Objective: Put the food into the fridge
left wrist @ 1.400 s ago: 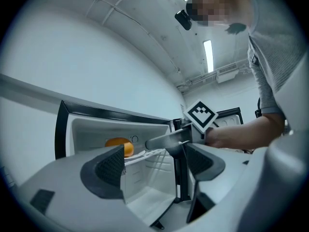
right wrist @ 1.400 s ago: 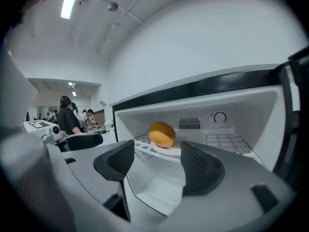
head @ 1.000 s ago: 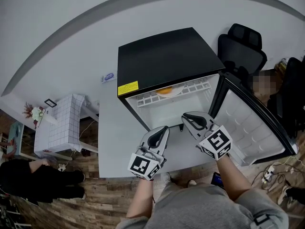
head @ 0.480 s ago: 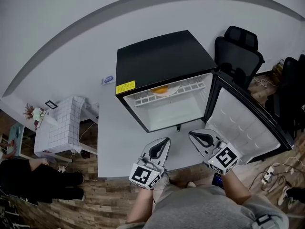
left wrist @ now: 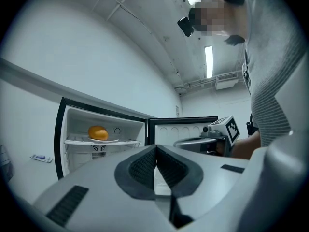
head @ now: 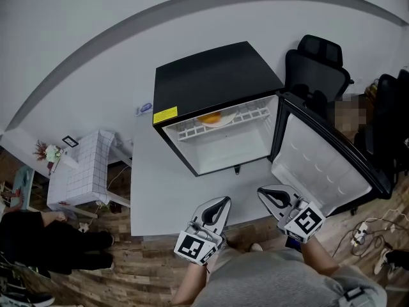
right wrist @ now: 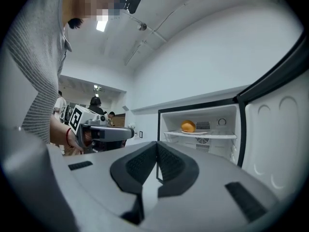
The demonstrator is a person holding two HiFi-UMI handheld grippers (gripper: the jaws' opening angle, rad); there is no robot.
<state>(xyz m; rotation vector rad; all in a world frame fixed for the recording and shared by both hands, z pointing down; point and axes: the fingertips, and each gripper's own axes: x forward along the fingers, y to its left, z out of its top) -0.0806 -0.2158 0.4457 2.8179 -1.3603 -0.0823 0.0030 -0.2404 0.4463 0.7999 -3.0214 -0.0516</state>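
The black mini fridge (head: 217,85) stands on a grey table with its door (head: 319,165) swung wide to the right. An orange bun on a white plate (head: 214,118) rests on the wire shelf inside; the bun (left wrist: 98,132) also shows in the left gripper view and as the bun (right wrist: 188,126) in the right gripper view. My left gripper (head: 219,203) hangs shut and empty at the table's near edge, short of the fridge. My right gripper (head: 268,193) is shut and empty too, just below the open door.
A black office chair (head: 319,66) stands right of the fridge behind the door. A small white table with a grid cloth (head: 83,168) sits lower left, a person in black (head: 38,235) beside it. A small label (head: 146,107) lies on the grey table (head: 153,184).
Both grippers have drawn back from the fridge opening toward my body; the right one came away from the doorway. The bun stays on the shelf and the door stays open.
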